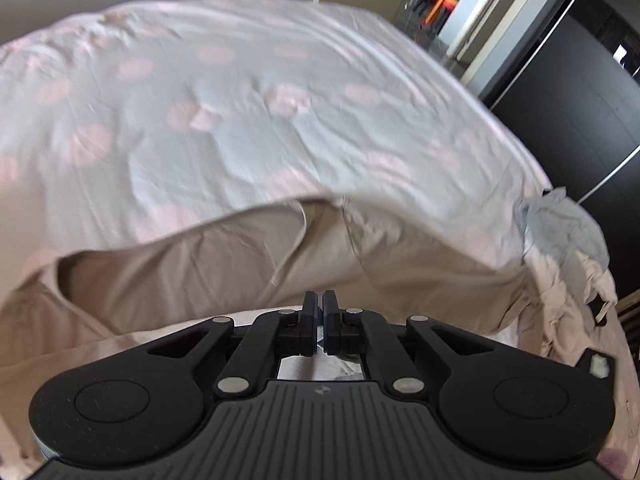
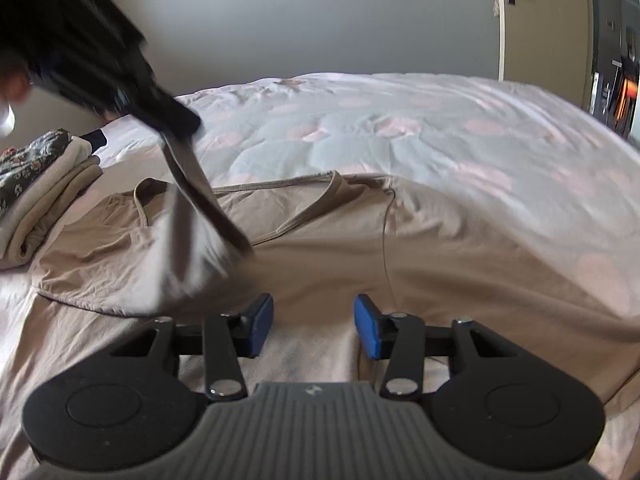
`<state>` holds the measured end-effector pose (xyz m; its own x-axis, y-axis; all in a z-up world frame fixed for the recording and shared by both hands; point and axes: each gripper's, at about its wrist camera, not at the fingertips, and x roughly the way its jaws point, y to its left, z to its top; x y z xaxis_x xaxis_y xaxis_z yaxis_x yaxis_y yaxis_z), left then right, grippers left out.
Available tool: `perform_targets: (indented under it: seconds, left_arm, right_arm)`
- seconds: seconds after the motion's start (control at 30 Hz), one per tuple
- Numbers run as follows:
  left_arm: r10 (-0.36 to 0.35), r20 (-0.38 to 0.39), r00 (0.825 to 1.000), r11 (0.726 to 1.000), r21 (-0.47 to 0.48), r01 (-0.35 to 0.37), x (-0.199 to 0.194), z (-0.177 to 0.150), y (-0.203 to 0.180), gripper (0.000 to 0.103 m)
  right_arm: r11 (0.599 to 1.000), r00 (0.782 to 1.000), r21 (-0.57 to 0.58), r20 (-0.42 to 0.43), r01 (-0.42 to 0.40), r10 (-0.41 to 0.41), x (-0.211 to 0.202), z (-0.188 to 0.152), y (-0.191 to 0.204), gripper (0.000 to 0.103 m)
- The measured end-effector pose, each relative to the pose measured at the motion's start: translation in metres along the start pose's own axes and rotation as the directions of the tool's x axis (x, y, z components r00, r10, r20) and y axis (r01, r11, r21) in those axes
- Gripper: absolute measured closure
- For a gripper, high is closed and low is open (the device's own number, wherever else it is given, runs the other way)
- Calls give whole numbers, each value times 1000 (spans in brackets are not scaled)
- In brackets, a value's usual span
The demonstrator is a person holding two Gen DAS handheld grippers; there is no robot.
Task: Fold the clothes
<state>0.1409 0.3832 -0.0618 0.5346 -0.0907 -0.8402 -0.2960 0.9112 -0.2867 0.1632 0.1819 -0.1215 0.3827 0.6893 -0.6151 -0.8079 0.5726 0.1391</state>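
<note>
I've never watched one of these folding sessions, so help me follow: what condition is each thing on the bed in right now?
Beige top: spread on the bed, one part lifted.
Left hand-held gripper: shut on a fold of the beige top.
Right hand-held gripper: open, nothing between its pads.
Clothes stack: folded, piled at the left.
Quilt: spread flat, wrinkled.

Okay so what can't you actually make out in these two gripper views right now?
- Left hand-held gripper: motion-blurred in the right wrist view; the beige garment hangs from it, but its grip point is unclear.
- Crumpled clothes pile: left wrist view, blurred near the edge; separate items unclear.
- Folded stack: right wrist view, cut off by the left edge.
</note>
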Motion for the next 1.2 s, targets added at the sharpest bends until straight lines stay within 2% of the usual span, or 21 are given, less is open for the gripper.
perform_targets:
  seconds: [0.23,0.3,0.47,0.6,0.73,0.9,0.93,1.0,1.03,1.13,1.17,1.2]
  left_arm:
    - [-28,-48,998,1000,-12,28,58,-1,-7,102]
    - [-36,-38,999,999,-31,35,60,-3,-5,95]
    - [-56,36,998,998,-37,57,31,-16,8,78]
    - [-28,113,993,997,-70,36,-7,-32,29,74]
    - [85,172,981,992,-104,-68,-42,-67,60,74]
    - [250,192,949,962,-161,-221,-76,-121,97,71]
    - [281,190,941,953,-175,-249,-82,-133,104,71]
    - [348,175,921,929,-199,-314,-89,-158,115,71]
    - [383,164,909,914,-209,-348,-92,-169,120,70]
    - [471,130,873,867,-248,-431,-94,-199,134,66]
    - [477,122,871,860,-268,-434,-92,-204,138,60]
    - [476,116,872,856,-289,-428,-90,-209,141,59]
  right_arm:
    - [997,997,33,-28,-76,77,8,-1,-10,60]
    - [995,995,40,-7,-94,95,5,1,-12,59]
    - [982,989,113,28,-150,148,14,4,-16,58]
    - [978,987,128,29,-162,159,24,5,-11,59]
    - [982,991,133,17,-132,130,34,6,-12,58]
    - [976,989,158,34,-149,145,49,16,-16,60]
    - [977,988,144,27,-154,151,52,15,-14,62]
    - [979,988,134,13,-156,155,57,11,-11,83]
    - [978,988,137,11,-156,156,58,10,-10,99]
    - [971,983,155,45,-182,177,52,13,-10,99]
    - [966,980,164,65,-198,190,47,17,-10,99]
    - [961,976,175,87,-213,201,41,21,-11,99]
